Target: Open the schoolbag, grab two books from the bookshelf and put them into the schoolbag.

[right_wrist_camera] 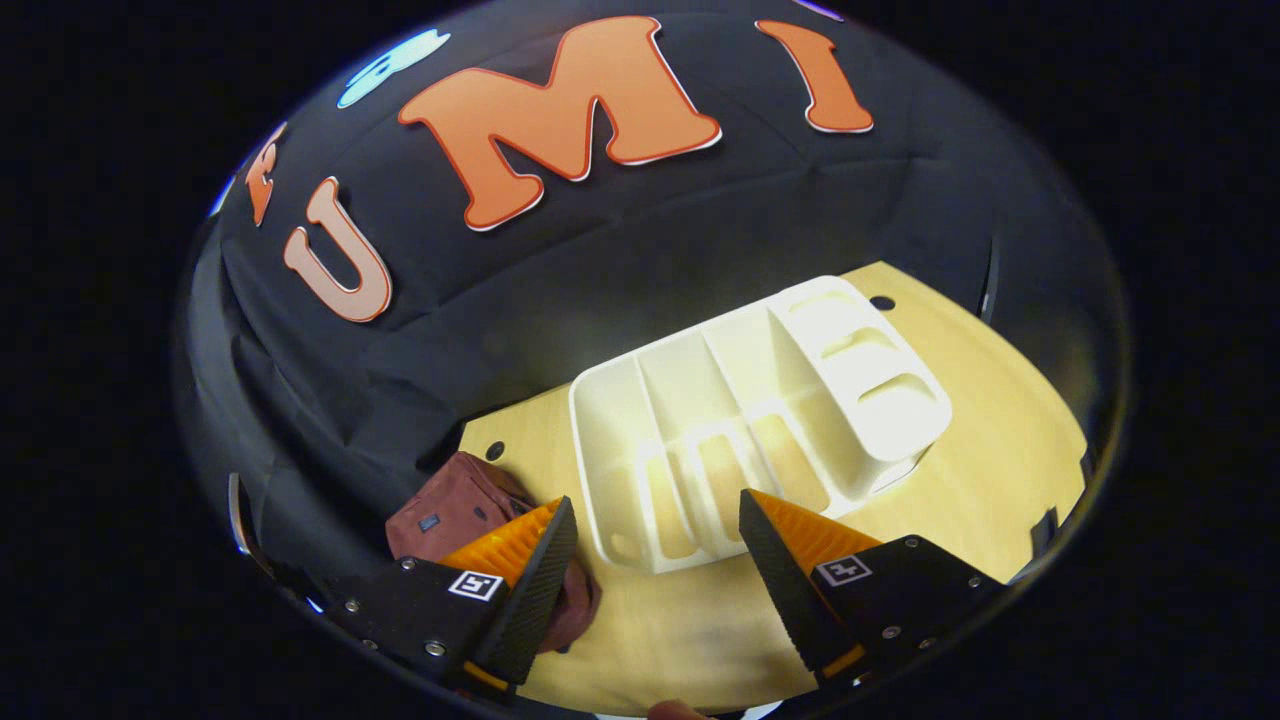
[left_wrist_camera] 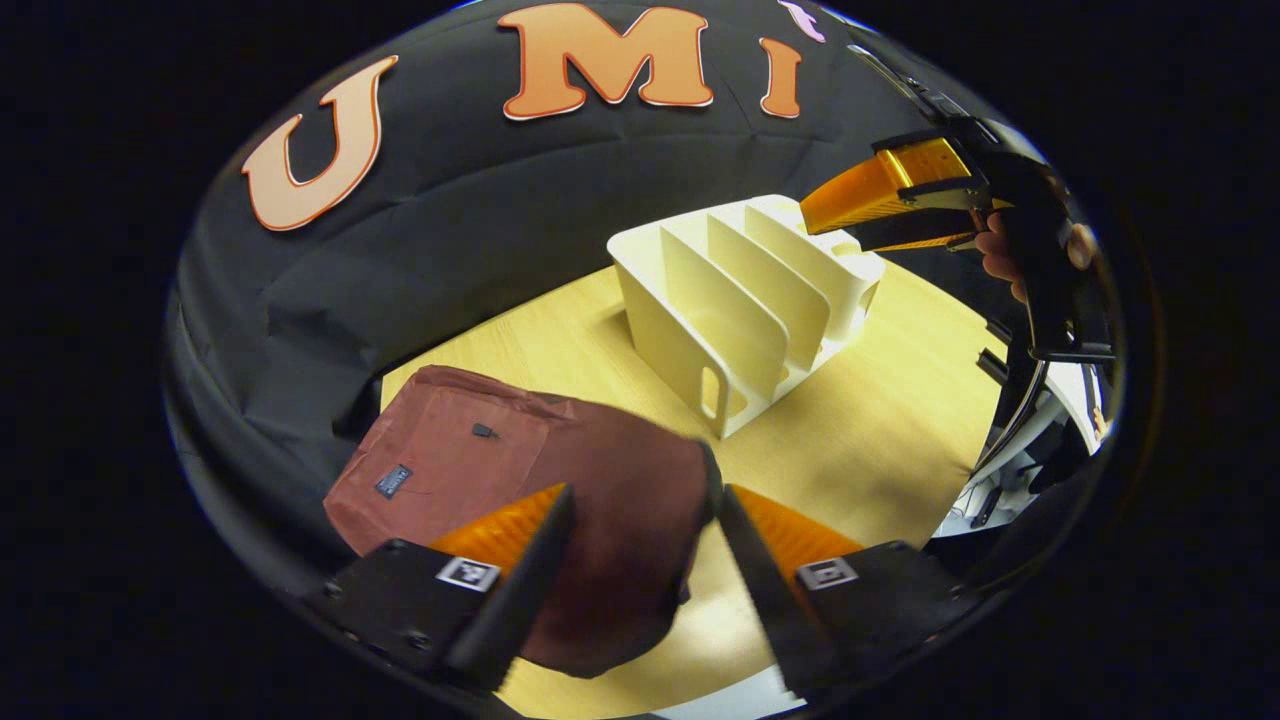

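Left gripper [left_wrist_camera: 640,520] is nearest in the left gripper view: fingers spread wide, nothing between them, hovering over the near right corner of the bag [left_wrist_camera: 520,520]. Bag is dark red, lying flat on the bench [left_wrist_camera: 900,440] at the near left, with a small dark label on its top face. It looks closed; no opening can be made out.

Shelf [left_wrist_camera: 745,310] is a cream divider rack standing on the bench beyond the bag, to the right, apart from it. Its slots look bare; no books can be made out in them.

Right gripper [left_wrist_camera: 885,200] sits at the far right of that view, held by a hand [left_wrist_camera: 1000,255], up at the level of the shelf's top right corner. Contact with the shelf can't be confirmed.

Right gripper view: right gripper [right_wrist_camera: 650,530] looks down on the shelf [right_wrist_camera: 760,420] from above, fingers spread wide and holding nothing. Bag [right_wrist_camera: 450,510] shows at the near left, partly behind the left finger, with the bench [right_wrist_camera: 1000,460] running under both.
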A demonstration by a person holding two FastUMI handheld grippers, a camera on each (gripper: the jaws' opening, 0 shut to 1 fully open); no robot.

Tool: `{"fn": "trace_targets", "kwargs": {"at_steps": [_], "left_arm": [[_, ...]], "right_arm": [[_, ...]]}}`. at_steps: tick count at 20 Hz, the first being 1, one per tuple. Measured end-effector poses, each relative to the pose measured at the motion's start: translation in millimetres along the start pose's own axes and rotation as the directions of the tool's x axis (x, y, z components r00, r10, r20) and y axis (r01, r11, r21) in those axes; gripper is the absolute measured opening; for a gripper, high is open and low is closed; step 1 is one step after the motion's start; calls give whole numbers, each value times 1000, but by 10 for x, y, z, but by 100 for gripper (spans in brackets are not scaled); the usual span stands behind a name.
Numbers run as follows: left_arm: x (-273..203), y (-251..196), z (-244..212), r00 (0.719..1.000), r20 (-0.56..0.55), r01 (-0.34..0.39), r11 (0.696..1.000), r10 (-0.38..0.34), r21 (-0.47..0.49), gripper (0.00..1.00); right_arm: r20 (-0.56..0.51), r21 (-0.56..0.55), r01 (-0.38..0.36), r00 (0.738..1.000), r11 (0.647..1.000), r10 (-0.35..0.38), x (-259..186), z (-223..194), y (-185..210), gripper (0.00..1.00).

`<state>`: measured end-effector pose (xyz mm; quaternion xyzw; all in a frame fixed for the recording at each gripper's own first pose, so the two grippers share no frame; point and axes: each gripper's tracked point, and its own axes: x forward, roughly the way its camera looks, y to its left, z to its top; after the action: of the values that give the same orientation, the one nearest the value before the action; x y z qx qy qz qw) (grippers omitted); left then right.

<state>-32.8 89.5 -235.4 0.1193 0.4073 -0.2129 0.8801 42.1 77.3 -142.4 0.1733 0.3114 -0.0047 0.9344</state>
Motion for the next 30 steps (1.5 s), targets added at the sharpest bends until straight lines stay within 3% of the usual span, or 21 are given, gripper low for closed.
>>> {"fn": "trace_targets", "kwargs": {"at_steps": [1, 4, 7, 11, 14, 18, 23, 26, 27, 30], "left_arm": [[-32, -84, 60, 1000, 17, -6, 1000, 6, -4, 100], [-124, -288, 463, 992, 118, -47, 999, 48, -12, 99], [-272, -466, 995, 963, 248, -89, 994, 100, -56, 99], [-554, -652, 1509, 899, 410, -116, 987, 152, -111, 98], [-615, -675, 1741, 856, 481, -127, 979, 189, -159, 98], [-849, -713, 2059, 784, 560, -169, 960, 267, -221, 98], [-1010, -900, 2182, 724, 615, -179, 946, 312, -269, 100], [-1167, -878, 2252, 665, 663, -187, 936, 344, -298, 96], [-1193, -868, 2248, 657, 666, -192, 933, 353, -305, 100], [-1252, -819, 2199, 645, 662, -210, 922, 381, -326, 96]], "right_arm": [[27, -31, 14, 1000, 999, -13, -42, 82, -93, 97], [132, -141, 57, 991, 988, -38, -254, 368, -365, 97], [246, -230, 88, 969, 969, -29, -439, 709, -486, 97], [315, -263, 83, 949, 961, 4, -605, 972, -546, 97], [328, -279, 68, 944, 958, 29, -665, 1027, -539, 97], [401, -307, 73, 914, 949, 60, -908, 1112, -581, 97], [438, -330, 55, 893, 942, 101, -1026, 1067, -532, 97], [443, -310, 44, 891, 950, 103, -1058, 1043, -561, 97], [448, -306, 45, 888, 951, 102, -1070, 1040, -570, 97], [460, -304, 60, 883, 951, 92, -1094, 981, -614, 97]]}}
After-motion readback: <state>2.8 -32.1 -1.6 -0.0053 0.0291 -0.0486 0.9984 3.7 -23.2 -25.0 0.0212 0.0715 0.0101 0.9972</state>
